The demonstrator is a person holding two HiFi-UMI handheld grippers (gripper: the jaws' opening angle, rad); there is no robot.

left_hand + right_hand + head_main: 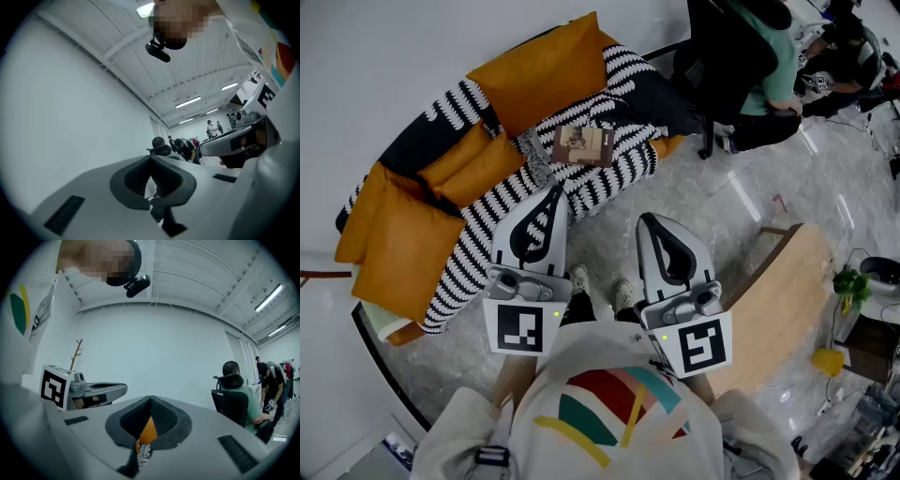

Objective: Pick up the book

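The book [582, 145], brown-covered, lies flat on a black-and-white striped blanket [609, 169] on the orange sofa [534, 75]. Both grippers are held level in front of me, well short of the book. My left gripper [554, 191] points toward the sofa, its tips just below and left of the book; its jaws meet with nothing between them [151, 158]. My right gripper [645, 221] hangs over the floor to the right, shut and empty [150, 401]. The book does not appear in either gripper view.
Orange cushions [398, 234] pile at the sofa's left end. A seated person in a black office chair [736, 66] is at the far right, also visible in the right gripper view as a seated person [239, 397]. A curved wooden table [778, 305] stands right of my feet [600, 286].
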